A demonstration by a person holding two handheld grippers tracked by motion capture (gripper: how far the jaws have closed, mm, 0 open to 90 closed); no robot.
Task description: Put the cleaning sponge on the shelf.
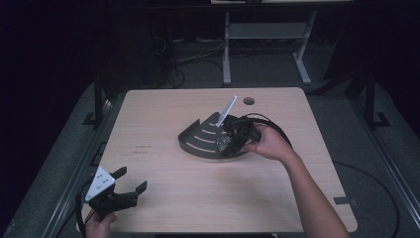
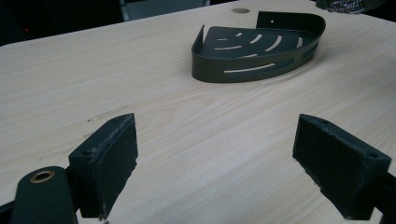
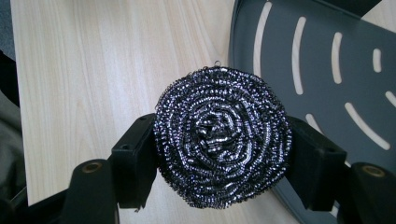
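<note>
Coiled steel-wire scourer (image 3: 223, 137) between padded black jaws; slotted dark metal corner basket (image 3: 327, 70) beside

A light wooden table (image 1: 163, 198) with a round hole (image 1: 249, 101) near its far edge is seen on grey floor (image 1: 386, 148), and a white desk frame (image 1: 262, 34) with cables (image 1: 188, 59) stands beyond.
</note>
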